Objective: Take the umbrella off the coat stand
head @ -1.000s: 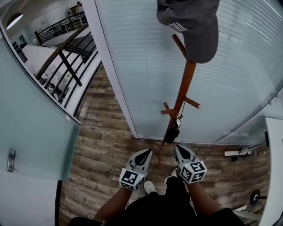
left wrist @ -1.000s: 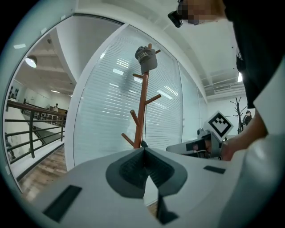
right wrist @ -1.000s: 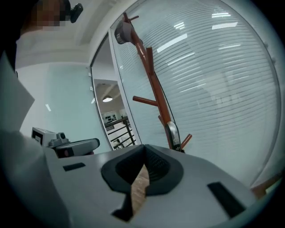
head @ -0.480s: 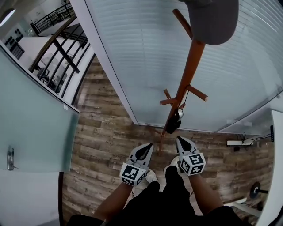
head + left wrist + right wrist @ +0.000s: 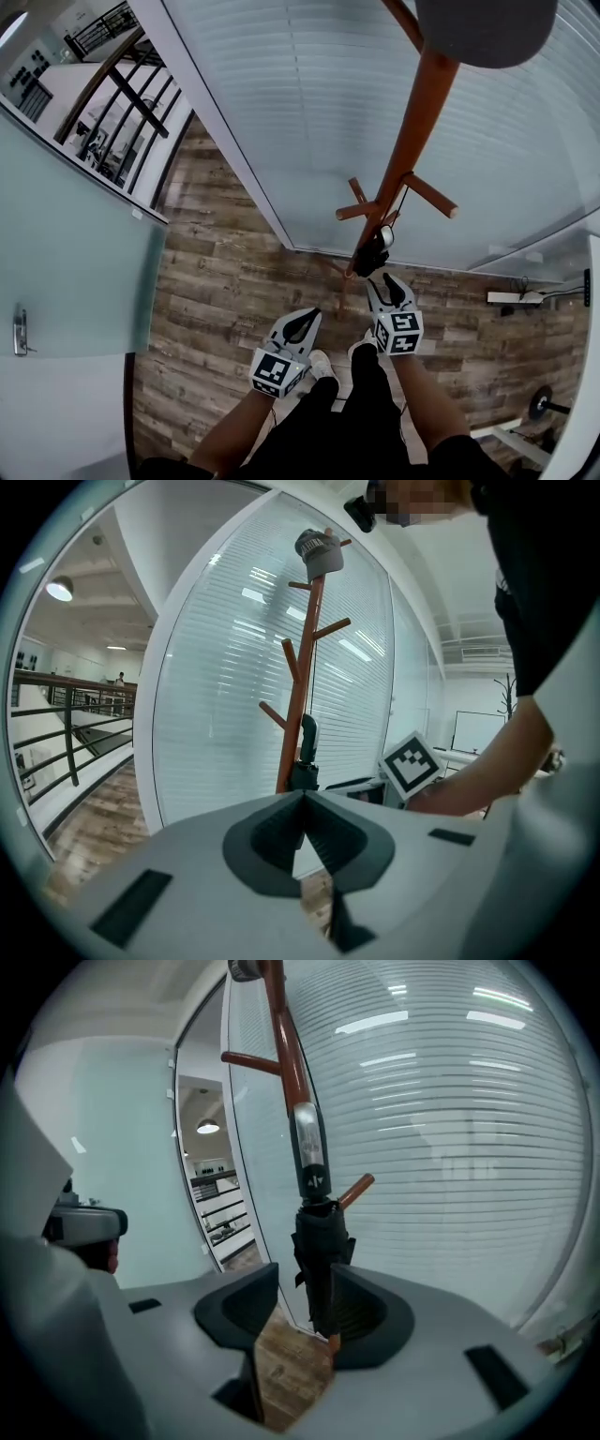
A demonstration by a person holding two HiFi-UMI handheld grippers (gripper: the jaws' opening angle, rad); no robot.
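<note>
No words, brands or numbers legible anywhere.
- Umbrella (image 5: 319, 1260), handle: small white printed mark, arrow-like, too small to read.
- Left gripper (image 5: 304, 322) and right gripper (image 5: 385, 284): cubes carry black-and-white square code patterns, no letters.
- Cap (image 5: 319, 553): pale marking, blurred, unreadable.

1. My left gripper (image 5: 303, 323): grey shell, dark pads (image 5: 267, 844), black-and-white marker cube (image 5: 275, 372).
2. My right gripper (image 5: 387, 284): identical build.
3. Black short-sleeved top (image 5: 534, 564), black trousers (image 5: 361, 422).
4. White shoes (image 5: 322, 364).
</note>
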